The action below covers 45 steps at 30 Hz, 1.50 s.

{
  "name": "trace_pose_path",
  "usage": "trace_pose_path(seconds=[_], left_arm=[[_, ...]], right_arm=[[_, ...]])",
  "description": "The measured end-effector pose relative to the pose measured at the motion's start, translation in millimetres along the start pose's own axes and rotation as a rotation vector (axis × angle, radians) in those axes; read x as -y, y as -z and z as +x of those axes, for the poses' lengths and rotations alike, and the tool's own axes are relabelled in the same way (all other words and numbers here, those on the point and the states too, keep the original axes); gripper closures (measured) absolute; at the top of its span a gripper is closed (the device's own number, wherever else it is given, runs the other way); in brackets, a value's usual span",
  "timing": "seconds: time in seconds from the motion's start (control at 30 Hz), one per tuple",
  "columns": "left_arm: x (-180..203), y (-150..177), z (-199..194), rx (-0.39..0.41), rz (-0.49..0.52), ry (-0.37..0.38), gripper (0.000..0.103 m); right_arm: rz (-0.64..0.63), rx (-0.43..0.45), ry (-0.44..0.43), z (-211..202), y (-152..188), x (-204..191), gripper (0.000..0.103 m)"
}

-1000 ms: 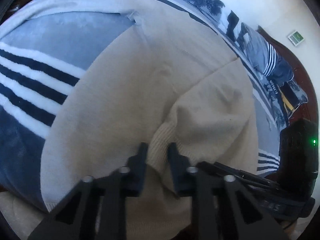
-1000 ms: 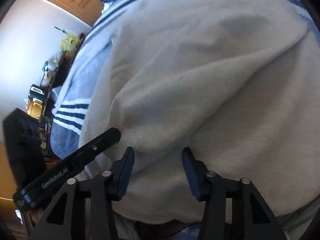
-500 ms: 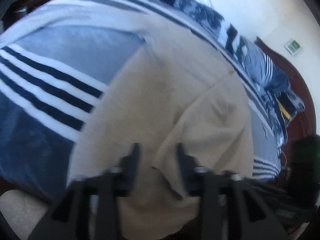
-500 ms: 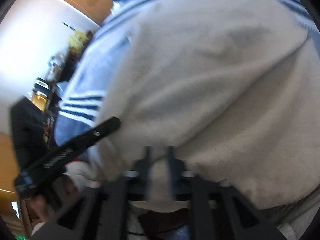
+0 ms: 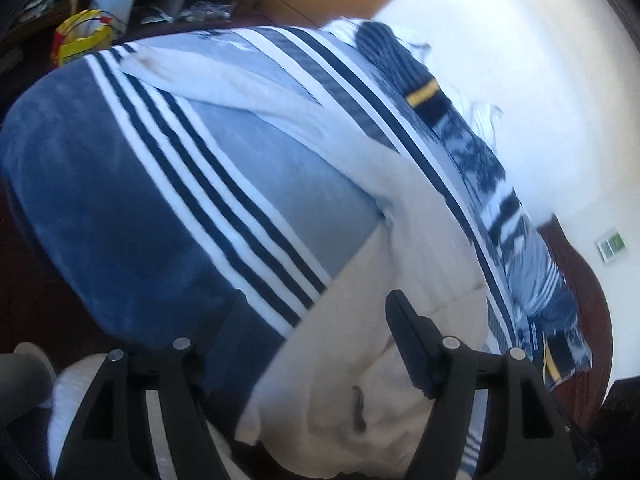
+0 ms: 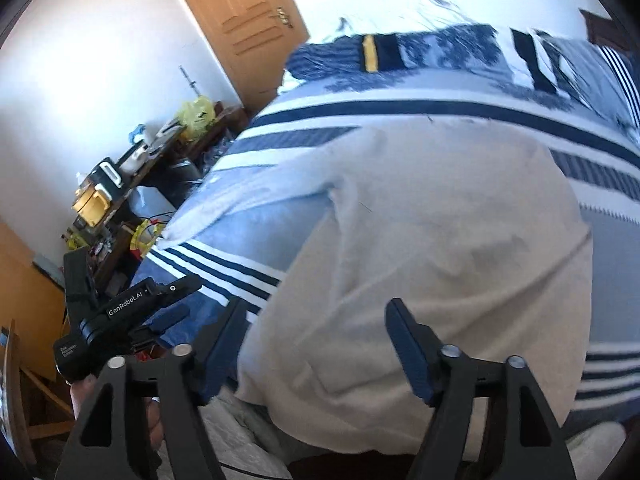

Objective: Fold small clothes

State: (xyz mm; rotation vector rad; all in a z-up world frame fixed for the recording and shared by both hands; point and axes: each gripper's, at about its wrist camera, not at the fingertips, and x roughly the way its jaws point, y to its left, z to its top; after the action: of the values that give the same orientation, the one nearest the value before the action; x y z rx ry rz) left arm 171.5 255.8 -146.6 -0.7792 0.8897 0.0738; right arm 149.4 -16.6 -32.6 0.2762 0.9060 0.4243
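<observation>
A cream sweater (image 6: pixel 432 240) lies spread flat on a bed covered by a blue blanket (image 5: pixel 100 216) with white and navy stripes; the garment's near hem reaches the bed's front edge, and one sleeve (image 5: pixel 224 80) stretches away across the pale blue band of the blanket toward the far corner. The left gripper (image 5: pixel 316 320) hangs above the blanket and the sweater's near edge, its jaws opening with nothing pinched between them. The right gripper (image 6: pixel 316 320) hangs over the sweater's lower part, its jaws likewise opening and apart from the cloth. In the right wrist view the left gripper appears at the lower left, held in a person's hand (image 6: pixel 84 392). Along the far side of the bed runs a rumpled patterned quilt (image 6: pixel 440 52) in blue, white and black with a yellow band. Behind it stands a white wall (image 5: pixel 532 92), and a dark wooden headboard (image 5: pixel 588 280) shows at the right in the left wrist view. A wooden door (image 6: pixel 240 20) is in the corner, and beside the bed a cluttered shelf (image 6: pixel 132 184) carries yellow bags and small appliances.
</observation>
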Motion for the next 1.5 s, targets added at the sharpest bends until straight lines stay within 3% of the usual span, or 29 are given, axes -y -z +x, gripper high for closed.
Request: trace_pose_path(seconds=[0.03,0.07,0.3,0.43,0.57,0.77,0.87,0.9,0.93,1.0,1.1,1.2,1.3,1.5], left_arm=[[-6,-7,-2,0.006,-0.024,-0.012,0.031],[-13,-13,-3,0.011,-0.052,-0.022,0.031],[-83,-80,8,0.044,-0.317,-0.019,0.031],[-105,-125,18,0.098,-0.349,-0.054,0.031],[-132,-165,51,0.081,-0.453,-0.096,0.033],[-163,-195,97,0.073,-0.519,-0.123,0.037],[-169,-205,102,0.126,-0.527,-0.141,0.039],[-168,-210,103,0.143,-0.517,-0.168,0.049],[-168,-217,105,0.154,-0.505,-0.203,0.070],[-167,-226,113,0.132,-0.495,-0.231,0.098],[-141,-229,102,0.165,-0.394,-0.218,0.098],[-70,-220,62,0.293,-0.145,-0.207,0.098],[20,-188,21,0.393,0.145,-0.167,0.098],[144,-99,-5,0.361,0.542,-0.023,0.098]], right_arm=[[-0.009,0.005,-0.014,0,-4,-5,0.010],[-0.018,0.009,-0.018,1,-8,-8,0.009],[0.017,-0.035,-0.129,35,-33,-12,0.009],[0.003,-0.056,-0.139,67,-43,-13,0.010],[-0.001,-0.092,-0.159,101,-55,-16,0.015],[-0.018,-0.124,-0.180,136,-66,-19,0.021],[-0.017,-0.130,-0.194,146,-69,-18,0.022],[-0.017,-0.134,-0.192,148,-69,-16,0.022],[-0.017,-0.137,-0.187,150,-69,-15,0.022],[-0.011,-0.140,-0.180,151,-69,-11,0.022],[0.011,-0.128,-0.176,144,-67,-1,0.022],[0.038,-0.112,-0.165,131,-63,13,0.022],[0.087,-0.089,-0.169,113,-59,33,0.022],[0.164,-0.007,-0.155,63,-49,83,0.022]])
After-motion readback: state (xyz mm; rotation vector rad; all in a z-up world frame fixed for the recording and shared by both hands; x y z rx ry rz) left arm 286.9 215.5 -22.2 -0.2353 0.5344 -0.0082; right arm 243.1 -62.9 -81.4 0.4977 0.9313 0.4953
